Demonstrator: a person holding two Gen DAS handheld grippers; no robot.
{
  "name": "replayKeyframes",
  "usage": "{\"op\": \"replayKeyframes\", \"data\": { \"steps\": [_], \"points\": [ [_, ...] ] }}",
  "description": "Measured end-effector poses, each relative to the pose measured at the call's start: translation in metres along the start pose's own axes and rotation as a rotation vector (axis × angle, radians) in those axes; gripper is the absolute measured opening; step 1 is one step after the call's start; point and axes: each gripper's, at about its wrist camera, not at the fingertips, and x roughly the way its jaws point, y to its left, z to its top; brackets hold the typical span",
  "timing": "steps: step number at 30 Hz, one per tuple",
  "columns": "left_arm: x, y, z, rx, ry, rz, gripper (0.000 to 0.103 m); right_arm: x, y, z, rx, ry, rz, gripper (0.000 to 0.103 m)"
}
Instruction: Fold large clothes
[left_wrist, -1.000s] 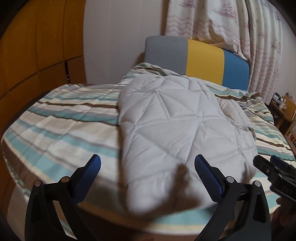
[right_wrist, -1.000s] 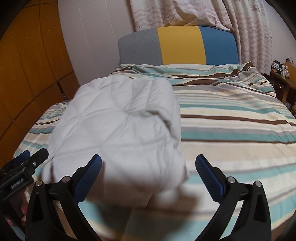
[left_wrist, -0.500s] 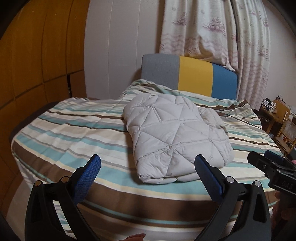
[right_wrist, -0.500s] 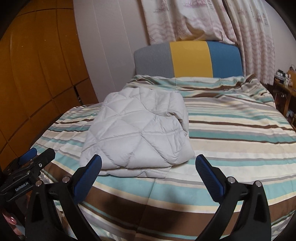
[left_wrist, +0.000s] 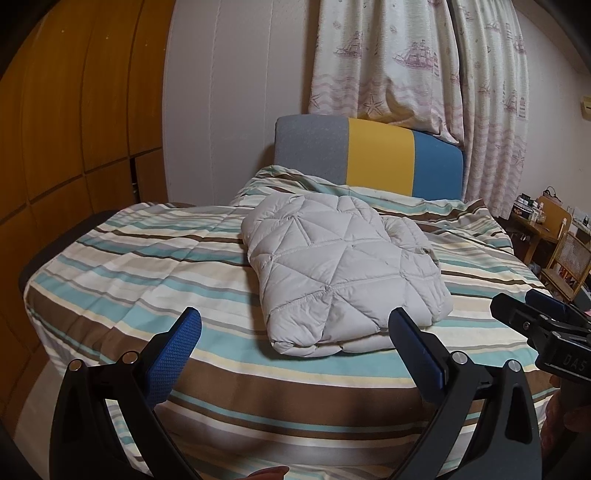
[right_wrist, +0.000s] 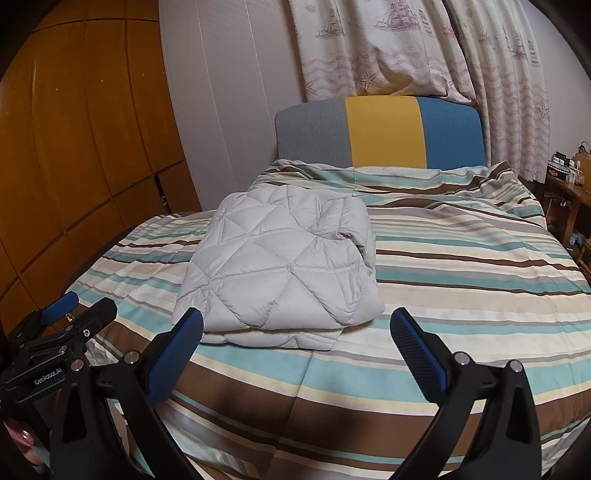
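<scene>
A light grey quilted puffer jacket (left_wrist: 343, 269) lies folded into a compact rectangle on the striped bed (left_wrist: 147, 280); it also shows in the right wrist view (right_wrist: 284, 273). My left gripper (left_wrist: 295, 350) is open and empty, held back from the bed's near edge, short of the jacket. My right gripper (right_wrist: 295, 350) is open and empty too, also back from the bed. Each gripper shows in the other's view: the right gripper at the right edge (left_wrist: 546, 328), the left gripper at the lower left (right_wrist: 62, 332).
A grey, yellow and blue headboard (left_wrist: 369, 162) stands at the far end of the bed under patterned curtains (left_wrist: 406, 62). Wooden wall panels (left_wrist: 74, 129) run along the left. A wooden side table (left_wrist: 543, 229) with small items stands at the right.
Both grippers have pulled back and up from the jacket, which was close in front and now lies farther off on the bed. Both stay open.
</scene>
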Motion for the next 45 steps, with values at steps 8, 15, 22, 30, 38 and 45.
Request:
{"op": "replayKeyframes", "data": {
  "steps": [8, 15, 22, 30, 38, 45],
  "points": [
    [0.0005, -0.0009, -0.0013, -0.004, 0.006, -0.005, 0.100, 0.0001, -0.0024, -0.0015, 0.005, 0.011, 0.006, 0.101],
    [0.0005, -0.0032, -0.0025, 0.003, 0.004, -0.015, 0.100, 0.0013, -0.0020, -0.0014, 0.005, 0.012, 0.002, 0.101],
    [-0.0001, -0.0049, -0.0028, 0.004, 0.004, -0.020, 0.100, 0.0012, -0.0016, -0.0011, 0.008, 0.013, 0.006, 0.101],
    [-0.0006, -0.0059, -0.0032, 0.003, 0.006, -0.022, 0.100, 0.0009, -0.0015, -0.0011, 0.007, 0.014, 0.007, 0.101],
    [-0.0015, -0.0075, -0.0044, 0.001, 0.011, -0.025, 0.100, 0.0011, -0.0013, -0.0008, 0.007, 0.013, 0.009, 0.101],
    [-0.0004, -0.0094, -0.0059, 0.008, 0.014, -0.028, 0.100, 0.0013, -0.0017, -0.0011, 0.005, 0.015, 0.011, 0.101]
  ]
}}
